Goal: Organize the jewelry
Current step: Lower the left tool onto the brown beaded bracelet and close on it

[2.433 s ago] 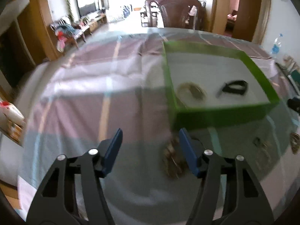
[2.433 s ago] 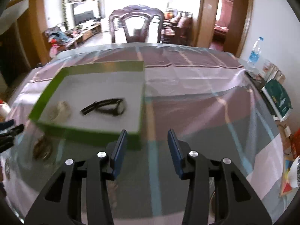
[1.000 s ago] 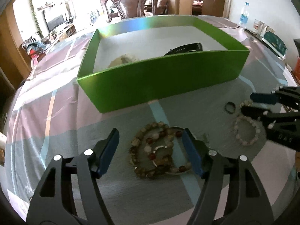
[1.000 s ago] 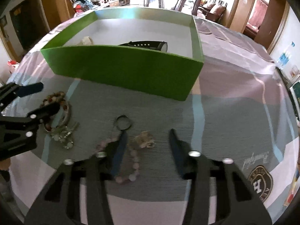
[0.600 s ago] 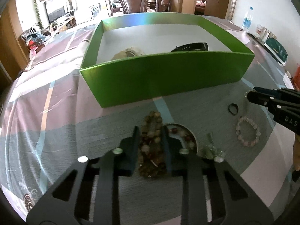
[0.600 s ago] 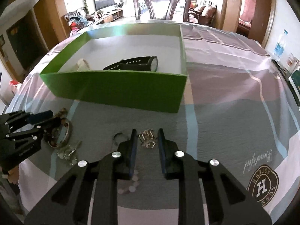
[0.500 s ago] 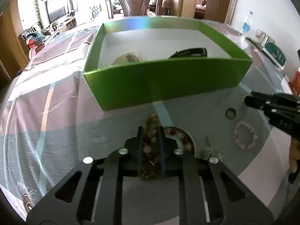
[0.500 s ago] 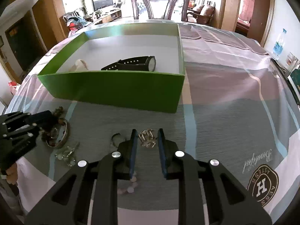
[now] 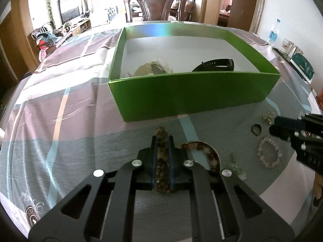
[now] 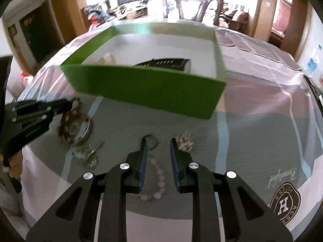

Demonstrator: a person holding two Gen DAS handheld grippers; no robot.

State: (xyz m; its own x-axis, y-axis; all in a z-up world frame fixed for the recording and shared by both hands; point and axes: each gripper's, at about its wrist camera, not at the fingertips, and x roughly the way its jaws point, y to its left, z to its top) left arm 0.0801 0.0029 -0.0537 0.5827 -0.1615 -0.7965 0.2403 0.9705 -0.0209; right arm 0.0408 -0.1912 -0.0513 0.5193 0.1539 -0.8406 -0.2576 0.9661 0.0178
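Two pieces already lie in the green box [image 9: 193,96]: a watch [image 9: 216,65] and a pale bracelet [image 9: 151,69]. Left gripper [image 9: 161,141] has just closed on the brown bead bracelet [image 9: 161,135], squeezed long, near to far, toward the box. Right gripper [image 10: 157,143] hangs part-open, empty, over the pink bracelet [image 10: 159,177]. Ring [image 10: 150,140], charms [image 10: 184,140] and bangle [image 10: 80,129] remain outside on the cloth.

My right-side view is smeared, so the green box [image 10: 149,88] and watch [image 10: 167,63] look soft. My left claw [image 9: 162,141] covers most of the brown bead bracelet [image 9: 161,135]. The box wall hides the lower watch strap [image 9: 216,64].
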